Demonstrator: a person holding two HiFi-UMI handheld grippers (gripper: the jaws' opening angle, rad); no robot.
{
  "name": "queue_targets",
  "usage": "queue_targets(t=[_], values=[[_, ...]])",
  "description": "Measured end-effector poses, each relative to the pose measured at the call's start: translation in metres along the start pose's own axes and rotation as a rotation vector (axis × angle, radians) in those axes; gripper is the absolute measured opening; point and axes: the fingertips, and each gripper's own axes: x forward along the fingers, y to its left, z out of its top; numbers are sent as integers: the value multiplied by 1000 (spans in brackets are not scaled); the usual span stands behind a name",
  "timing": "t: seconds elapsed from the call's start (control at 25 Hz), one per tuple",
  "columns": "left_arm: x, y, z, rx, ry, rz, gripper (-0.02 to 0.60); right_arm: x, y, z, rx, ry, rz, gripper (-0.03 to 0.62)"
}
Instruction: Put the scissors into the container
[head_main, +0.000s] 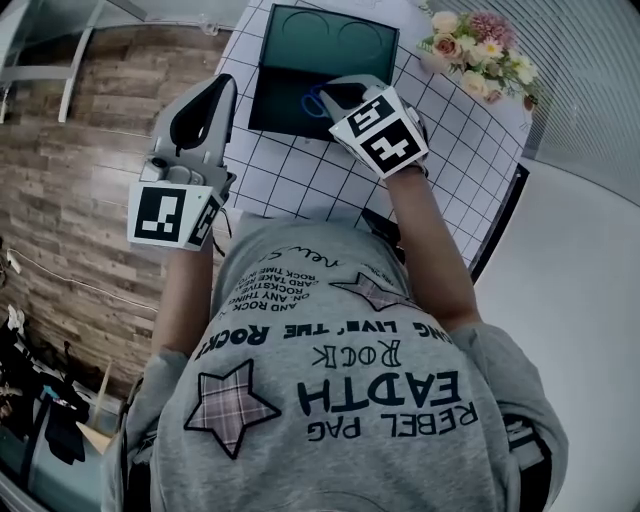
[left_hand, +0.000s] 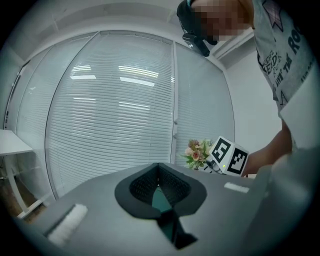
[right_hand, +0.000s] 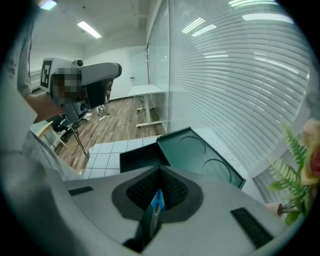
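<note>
Scissors (right_hand: 156, 204) — mostly hidden inside the right hand-held gripper (right_hand: 160, 175).

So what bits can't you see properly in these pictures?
- The scissors: in the head view only a blue handle loop shows; the right tool covers the rest.
- Blades: in the right gripper view only a blue and metal sliver shows between the jaws; the tool's body hides them.
- The container and scissors: out of sight in the left gripper view, behind the left tool.
</note>
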Motion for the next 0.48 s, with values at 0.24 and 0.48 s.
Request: queue_targets(t=[0.24, 0.48], values=[[-10, -9, 14, 18, -27, -7, 9, -36, -9, 13, -7, -93, -73, 14], [-19, -17, 28, 55, -48, 4, 9, -82, -19, 29, 20, -231, -155, 14]])
